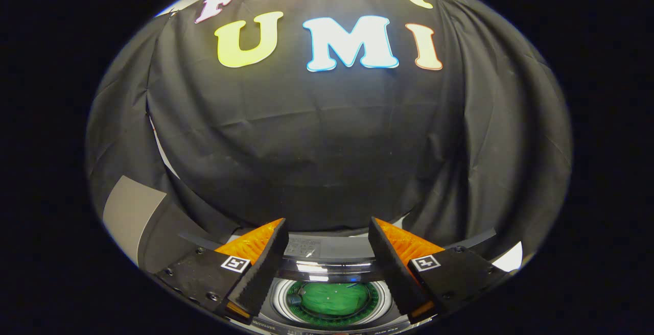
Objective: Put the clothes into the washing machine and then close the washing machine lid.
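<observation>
My gripper (327,233) is open, its two orange-and-black fingers (260,253) spread wide with nothing between them. Below and between the fingers lies the washing machine (327,253), seen from above. Its round drum opening (334,299) shows through what looks like a clear lid with glare on its far rim; whether that lid is fully down I cannot tell. Green cloth (332,298) lies inside the drum. The fingers hover above the machine's top, apart from it.
The black cloth wall (327,146) hangs close behind the machine. A grey panel (130,212) stands at the left of the machine, and a white patch (511,261) shows at the right.
</observation>
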### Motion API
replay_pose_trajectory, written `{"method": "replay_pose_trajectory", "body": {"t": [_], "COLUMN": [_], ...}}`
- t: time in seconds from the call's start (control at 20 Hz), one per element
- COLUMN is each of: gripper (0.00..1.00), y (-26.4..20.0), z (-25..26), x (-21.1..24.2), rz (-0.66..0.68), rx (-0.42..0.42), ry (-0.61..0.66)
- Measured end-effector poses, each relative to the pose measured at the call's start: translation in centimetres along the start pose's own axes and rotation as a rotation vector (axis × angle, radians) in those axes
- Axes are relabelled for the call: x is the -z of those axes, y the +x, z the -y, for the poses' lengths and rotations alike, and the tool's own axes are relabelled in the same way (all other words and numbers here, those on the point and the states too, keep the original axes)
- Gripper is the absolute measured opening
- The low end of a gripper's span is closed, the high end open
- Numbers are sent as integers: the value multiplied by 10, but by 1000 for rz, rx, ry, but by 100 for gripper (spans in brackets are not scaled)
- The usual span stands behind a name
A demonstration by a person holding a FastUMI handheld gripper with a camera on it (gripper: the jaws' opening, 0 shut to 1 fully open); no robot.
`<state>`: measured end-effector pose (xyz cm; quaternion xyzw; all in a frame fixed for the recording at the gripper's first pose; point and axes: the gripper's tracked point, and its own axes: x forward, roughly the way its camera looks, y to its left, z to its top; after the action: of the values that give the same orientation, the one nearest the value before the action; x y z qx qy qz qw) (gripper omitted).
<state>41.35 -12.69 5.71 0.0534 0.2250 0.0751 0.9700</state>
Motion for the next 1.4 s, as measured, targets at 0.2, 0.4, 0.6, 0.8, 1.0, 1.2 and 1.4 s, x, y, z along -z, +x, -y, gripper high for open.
{"method": "replay_pose_trajectory", "body": {"t": [0.2, 0.4, 0.6, 0.8, 1.0, 1.2, 1.4], "gripper": [99, 99, 98, 98, 98, 98, 98], "y": [-11, -24, -43, -60, -70, -74, -82], "z": [-1, -2, -4, -6, -7, -8, -11], "x": [7, 21, 41, 75, 99, 116, 119], "rz": [82, 116, 154, 164, 180, 168, 215], "rx": [0, 3, 12, 24, 31, 20, 3], "ry": [-5, -5, -7, -10, -41, -56, -62]}}
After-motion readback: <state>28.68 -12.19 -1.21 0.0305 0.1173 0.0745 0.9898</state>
